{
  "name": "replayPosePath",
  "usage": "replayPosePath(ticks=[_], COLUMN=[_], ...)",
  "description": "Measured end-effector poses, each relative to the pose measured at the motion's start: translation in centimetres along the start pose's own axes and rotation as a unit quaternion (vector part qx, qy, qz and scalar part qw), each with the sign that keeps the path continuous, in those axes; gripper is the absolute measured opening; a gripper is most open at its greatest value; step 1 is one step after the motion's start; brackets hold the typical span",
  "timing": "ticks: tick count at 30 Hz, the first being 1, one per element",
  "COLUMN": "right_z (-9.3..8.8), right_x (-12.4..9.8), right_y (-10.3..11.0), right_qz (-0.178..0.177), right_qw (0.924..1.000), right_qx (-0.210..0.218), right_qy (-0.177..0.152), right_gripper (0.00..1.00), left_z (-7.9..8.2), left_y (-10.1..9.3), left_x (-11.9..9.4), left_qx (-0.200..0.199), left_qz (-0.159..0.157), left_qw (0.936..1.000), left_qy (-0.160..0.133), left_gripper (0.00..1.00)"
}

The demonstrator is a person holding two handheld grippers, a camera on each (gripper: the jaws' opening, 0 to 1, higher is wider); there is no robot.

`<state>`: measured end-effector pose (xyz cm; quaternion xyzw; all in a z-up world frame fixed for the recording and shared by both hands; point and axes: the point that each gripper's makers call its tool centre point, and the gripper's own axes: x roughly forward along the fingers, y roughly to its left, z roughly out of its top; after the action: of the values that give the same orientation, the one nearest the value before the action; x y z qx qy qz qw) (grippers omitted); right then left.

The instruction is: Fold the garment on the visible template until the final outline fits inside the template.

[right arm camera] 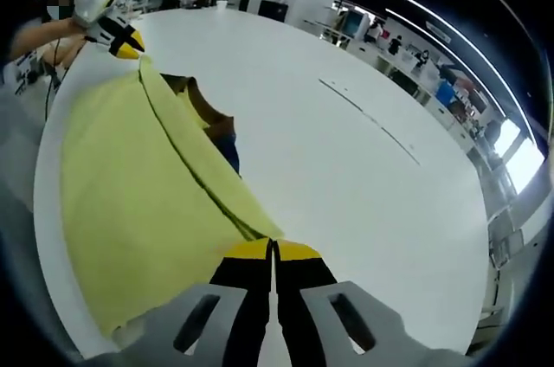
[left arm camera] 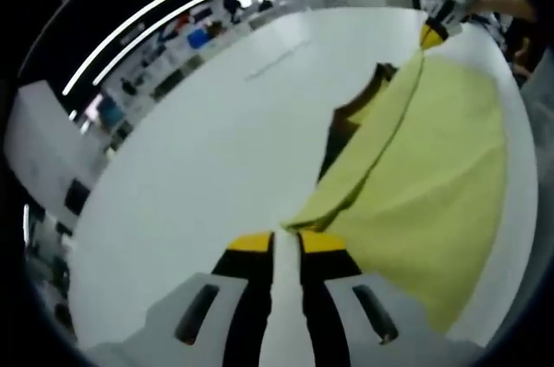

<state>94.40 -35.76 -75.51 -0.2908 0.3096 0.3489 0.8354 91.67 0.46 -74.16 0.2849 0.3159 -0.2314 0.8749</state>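
left gripper [left arm camera: 286, 241]: clamped on yellow garment [left arm camera: 433, 177] corner | right gripper [right arm camera: 273, 250]: clamped on opposite corner | garment stretched over white bench [right arm camera: 363, 177]

The left gripper view is taken low and close over the white table [left arm camera: 199, 168], looking along the garment's [left arm camera: 433, 177] raised edge towards the right gripper [left arm camera: 437, 29] at the far end. The right gripper view faces back along the same edge towards the left gripper [right arm camera: 121, 38]. Table and garment are shared by both views.

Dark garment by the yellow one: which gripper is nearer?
Left, probably, barely. The dark garment lies beside the yellow garment's fold, between left gripper and right gripper, each clamping one end.
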Motion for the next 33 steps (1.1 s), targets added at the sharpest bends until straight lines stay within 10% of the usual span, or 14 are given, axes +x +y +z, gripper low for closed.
replayPosePath(ticks=[33], right_z=[0.7], right_x=[-0.3], right_y=[-0.9], right_qz=[-0.009], right_qw=[0.9997], right_qx=[0.018], right_qy=[-0.015], right_gripper=[0.01], left_z=[0.5], left_y=[0.8], left_x=[0.7], left_qx=[-0.055], left_qz=[0.007], left_qw=[0.9984], left_qy=[-0.005], left_gripper=[0.0])
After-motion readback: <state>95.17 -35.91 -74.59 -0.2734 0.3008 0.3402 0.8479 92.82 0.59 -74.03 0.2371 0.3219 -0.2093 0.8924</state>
